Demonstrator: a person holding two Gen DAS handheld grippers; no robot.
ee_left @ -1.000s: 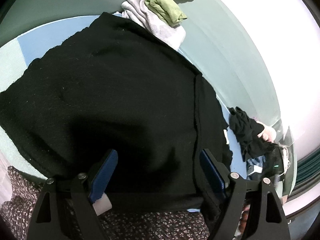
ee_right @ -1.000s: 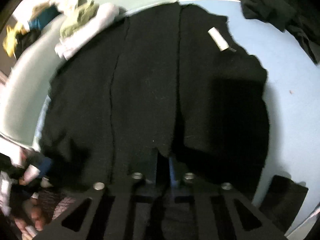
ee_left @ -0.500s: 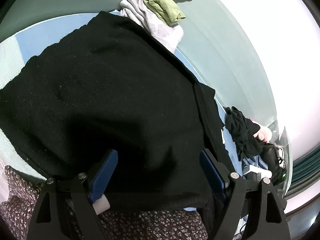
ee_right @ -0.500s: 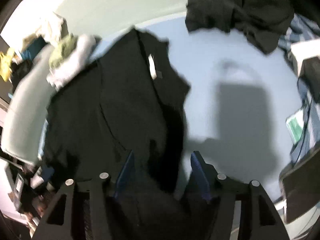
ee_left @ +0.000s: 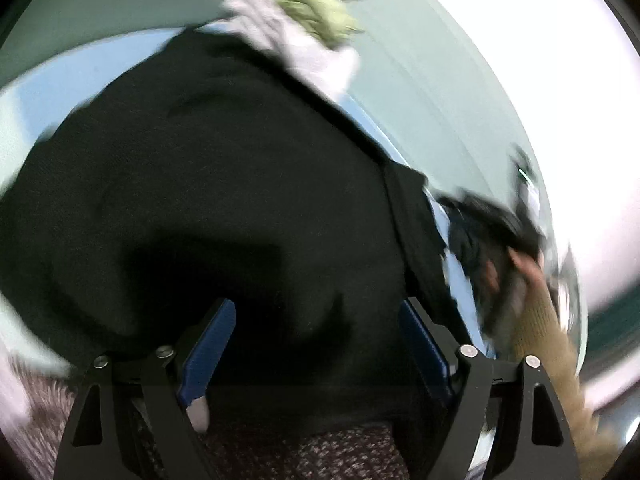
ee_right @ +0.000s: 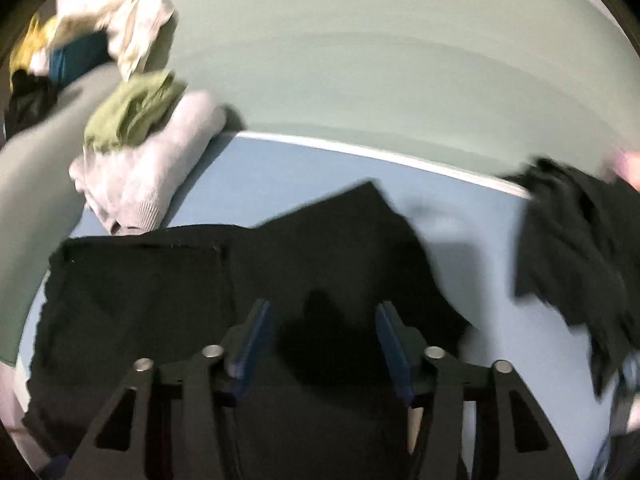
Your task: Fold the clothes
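A black garment lies spread on the blue sheet. My left gripper hovers over its near edge; its jaws are closing, and the blue pads stand clear of the cloth. In the right wrist view the same black garment lies folded, with a corner pointing away. My right gripper hangs above it, jaws closing, and the cloth lies below the pads, not pinched.
A grey-white sweater with a green garment on it sits at the sheet's far corner. A crumpled black garment lies to the right, beside a hand in a tan sleeve. Patterned fabric lies nearest me.
My right gripper went from shut at the garment's edge to open and swung up and away to face the sheet's far edge. The left gripper lifted and narrowed. A tan sleeve entered the left view.
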